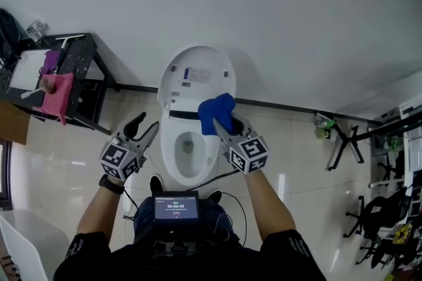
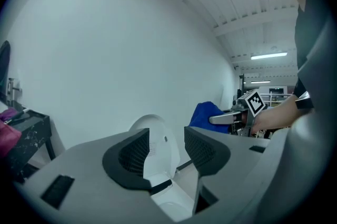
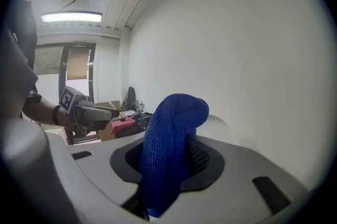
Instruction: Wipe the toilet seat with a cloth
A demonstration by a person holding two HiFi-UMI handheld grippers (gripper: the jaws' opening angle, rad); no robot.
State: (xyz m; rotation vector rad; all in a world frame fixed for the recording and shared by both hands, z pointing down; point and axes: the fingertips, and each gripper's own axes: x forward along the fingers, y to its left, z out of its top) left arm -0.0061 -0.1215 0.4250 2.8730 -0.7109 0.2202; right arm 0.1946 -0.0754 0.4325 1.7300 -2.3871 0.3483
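Note:
A white toilet stands against the wall with its lid [image 1: 196, 78] raised and the seat [image 1: 173, 164] down around the bowl. My right gripper [image 1: 224, 123] is shut on a blue cloth [image 1: 216, 112] and hovers over the seat's right rear. The cloth [image 3: 171, 152] bulges up between the pads in the right gripper view. My left gripper [image 1: 144, 129] is open and holds nothing, just left of the seat. Between its jaws in the left gripper view I see the lid [image 2: 157, 145], with the cloth [image 2: 207, 114] off to the right.
A black side table [image 1: 78, 62] at the left carries a pink cloth [image 1: 58, 95] and a purple item [image 1: 50, 62]. Black stands and chairs [image 1: 377, 214] crowd the right. A cable [image 1: 224, 175] lies on the tiled floor by the toilet base.

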